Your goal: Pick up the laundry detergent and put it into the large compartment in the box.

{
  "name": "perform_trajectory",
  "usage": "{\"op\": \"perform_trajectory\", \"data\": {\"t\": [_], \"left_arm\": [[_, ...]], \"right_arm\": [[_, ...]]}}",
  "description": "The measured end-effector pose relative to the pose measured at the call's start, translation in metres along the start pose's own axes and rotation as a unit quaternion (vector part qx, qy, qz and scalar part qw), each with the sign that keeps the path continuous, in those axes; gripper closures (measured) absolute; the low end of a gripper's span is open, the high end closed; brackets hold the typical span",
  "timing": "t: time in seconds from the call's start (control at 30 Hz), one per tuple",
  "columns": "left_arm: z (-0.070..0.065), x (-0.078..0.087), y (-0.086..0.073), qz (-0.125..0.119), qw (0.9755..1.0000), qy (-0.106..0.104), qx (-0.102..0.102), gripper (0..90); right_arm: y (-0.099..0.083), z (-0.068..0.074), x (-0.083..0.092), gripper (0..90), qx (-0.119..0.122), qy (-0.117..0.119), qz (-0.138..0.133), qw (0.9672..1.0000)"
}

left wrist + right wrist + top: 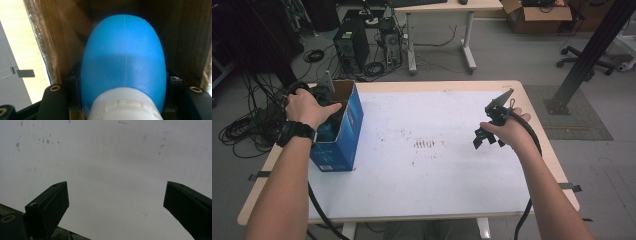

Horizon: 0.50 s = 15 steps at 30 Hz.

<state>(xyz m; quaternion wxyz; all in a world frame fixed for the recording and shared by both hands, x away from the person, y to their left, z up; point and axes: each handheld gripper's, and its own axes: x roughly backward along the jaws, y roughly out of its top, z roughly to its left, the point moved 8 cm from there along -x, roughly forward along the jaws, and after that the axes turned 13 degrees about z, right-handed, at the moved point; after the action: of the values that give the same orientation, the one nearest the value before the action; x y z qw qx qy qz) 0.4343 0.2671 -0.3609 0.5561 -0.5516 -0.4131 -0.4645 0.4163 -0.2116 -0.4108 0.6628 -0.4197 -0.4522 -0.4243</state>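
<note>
A tall blue cardboard box (346, 131) stands open-topped at the table's left side. My left gripper (123, 82) reaches down into it, shut on a blue plastic bottle (124, 50) with a white cap (125, 106). The box's brown inner walls (62, 37) surround the bottle closely on both sides. In the high view the person's left hand (304, 107) covers the box's opening. My right gripper (484, 136) hovers over the white tabletop (105, 157) at the right. Its jaws stand wide open with nothing between them.
The white table (427, 175) bears faint dark scuff marks (426, 144) at its centre. On the floor beyond are a computer tower (351, 46), coiled cables (242, 130), a desk's legs (468, 45) and a cardboard box (537, 17). A black post (587, 55) rises at the right.
</note>
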Motion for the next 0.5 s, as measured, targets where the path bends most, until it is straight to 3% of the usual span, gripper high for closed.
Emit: {"op": "perform_trajectory", "data": {"t": [0.5], "left_arm": [[0.0005, -0.0020, 0.0008, -0.001, 1.0000, 0.001, -0.003, 37.2]], "right_arm": [[-0.0006, 0.0005, -0.0013, 6.5, -0.001, 0.001, 0.001, 1.0000]]}}
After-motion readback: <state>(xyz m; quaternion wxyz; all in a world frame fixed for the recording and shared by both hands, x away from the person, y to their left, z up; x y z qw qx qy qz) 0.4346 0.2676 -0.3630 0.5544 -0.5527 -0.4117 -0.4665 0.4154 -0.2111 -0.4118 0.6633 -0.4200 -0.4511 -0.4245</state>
